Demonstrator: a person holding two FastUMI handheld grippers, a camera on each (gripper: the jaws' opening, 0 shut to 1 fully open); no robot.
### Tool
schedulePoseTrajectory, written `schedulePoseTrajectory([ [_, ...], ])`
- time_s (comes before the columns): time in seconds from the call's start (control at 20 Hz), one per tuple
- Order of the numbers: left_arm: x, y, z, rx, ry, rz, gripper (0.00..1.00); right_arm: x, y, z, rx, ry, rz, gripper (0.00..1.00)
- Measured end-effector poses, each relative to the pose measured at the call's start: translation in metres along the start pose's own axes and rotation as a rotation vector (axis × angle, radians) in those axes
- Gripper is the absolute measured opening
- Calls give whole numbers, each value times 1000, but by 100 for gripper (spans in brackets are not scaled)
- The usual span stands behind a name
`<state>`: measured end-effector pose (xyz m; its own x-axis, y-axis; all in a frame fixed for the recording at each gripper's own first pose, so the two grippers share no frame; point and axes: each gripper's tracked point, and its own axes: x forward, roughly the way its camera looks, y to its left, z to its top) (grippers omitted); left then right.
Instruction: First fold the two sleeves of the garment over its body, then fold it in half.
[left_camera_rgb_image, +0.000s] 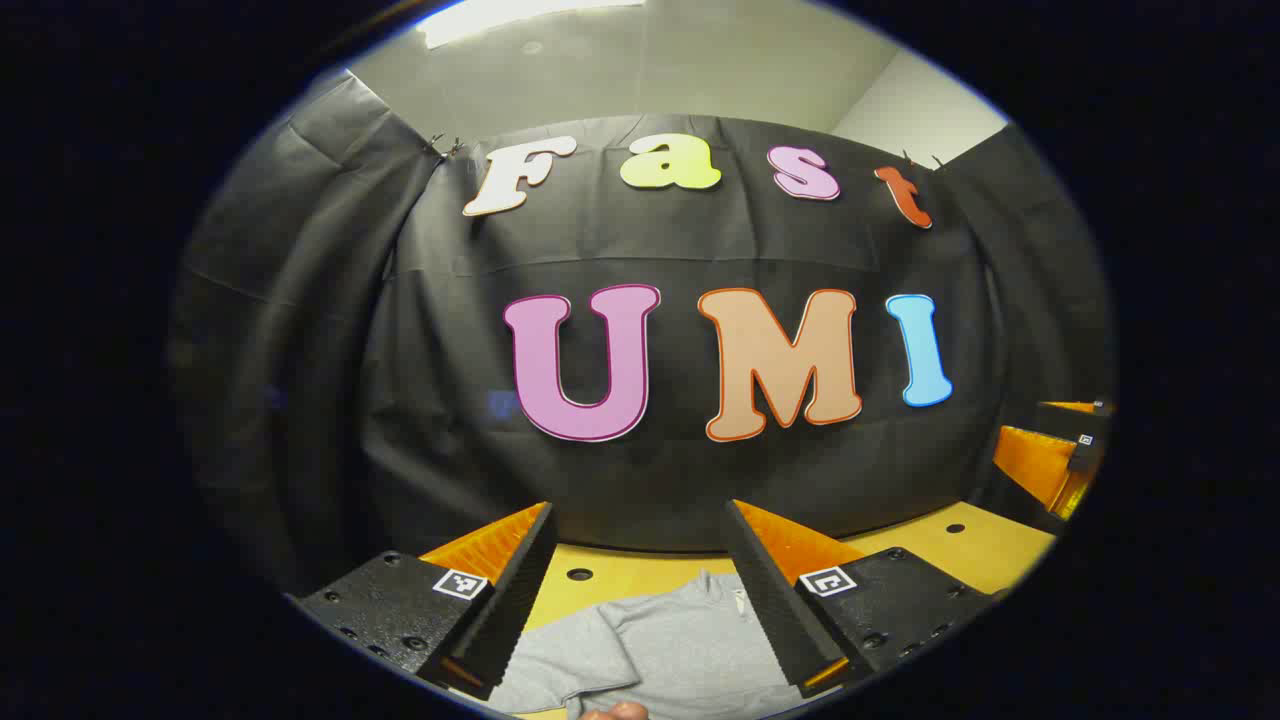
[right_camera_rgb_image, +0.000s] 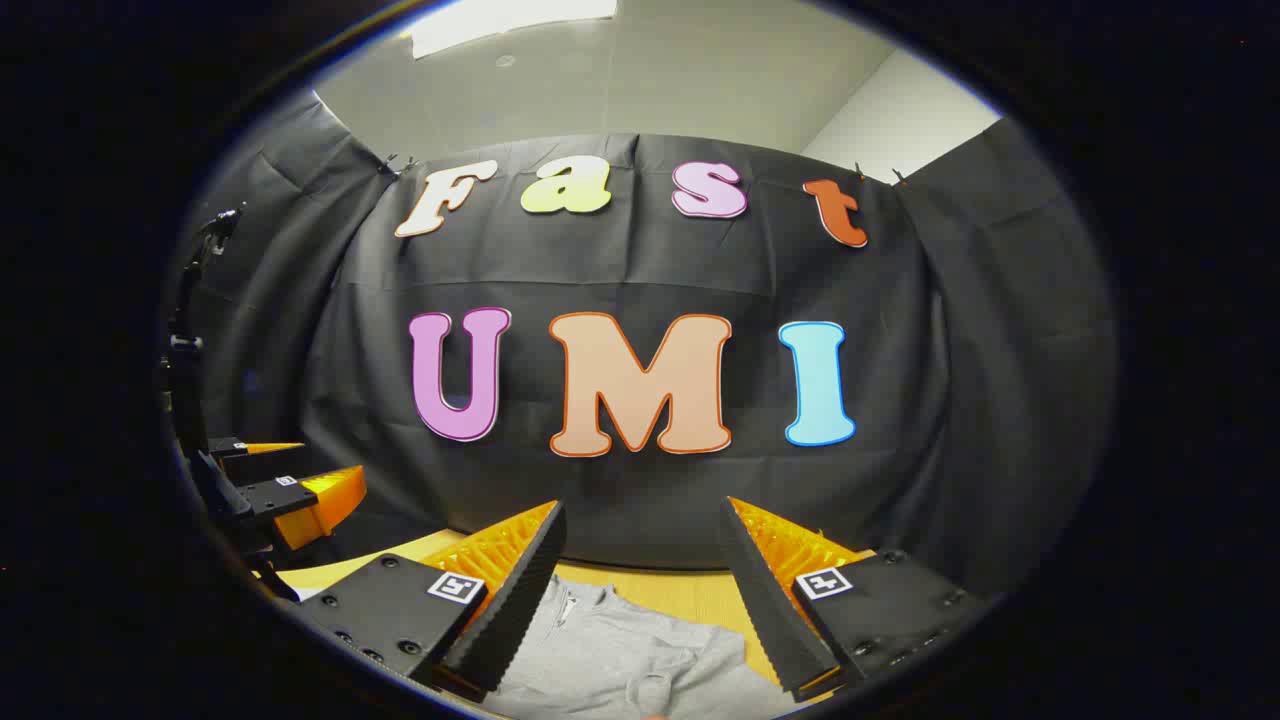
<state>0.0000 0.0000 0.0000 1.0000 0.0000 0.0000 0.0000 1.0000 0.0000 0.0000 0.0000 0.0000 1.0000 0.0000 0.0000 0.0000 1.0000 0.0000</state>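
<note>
Left gripper view: left gripper (left_camera_rgb_image: 640, 590) wide open above grey garment (left_camera_rgb_image: 670, 640) on table (left_camera_rgb_image: 960, 550); right gripper (right_camera_rgb_image: 640, 590) likewise wide.

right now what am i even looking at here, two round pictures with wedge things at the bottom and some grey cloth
These are two handheld grippers, one in each of a person's hands, each carrying a wide-angle camera that looks forward along its own two fingers. In the left gripper view the wedges at the bottom are the left gripper, standing open. In the right gripper view they are the right gripper, also open; the left gripper shows again at that picture's left edge. Neither holds anything. Below them a grey garment lies on a yellowish wooden table, still to be folded. How its sleeves lie is hard to tell from here. Black cloth behind is the booth wall.
</note>
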Motion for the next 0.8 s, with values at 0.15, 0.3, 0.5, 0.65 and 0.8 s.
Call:
schedulePoseTrajectory([
  [0.15, 4, -3, -4, 4, 9, -1, 97, 3, -5, -5, -1, 8, -5, 97],
  [0.3, 4, -2, -7, 4, 18, 4, 97, 4, -8, -9, -1, 17, -7, 97],
  [0.5, 1, 6, -7, 12, 15, 30, 99, 6, -5, -13, 3, 25, -1, 97],
  [0.65, -1, 12, -11, 21, 19, 35, 97, 6, -1, -16, -5, 22, 6, 97],
  [0.8, -2, 15, -11, 20, 19, 39, 97, 8, 0, -17, -5, 25, 9, 97],
])
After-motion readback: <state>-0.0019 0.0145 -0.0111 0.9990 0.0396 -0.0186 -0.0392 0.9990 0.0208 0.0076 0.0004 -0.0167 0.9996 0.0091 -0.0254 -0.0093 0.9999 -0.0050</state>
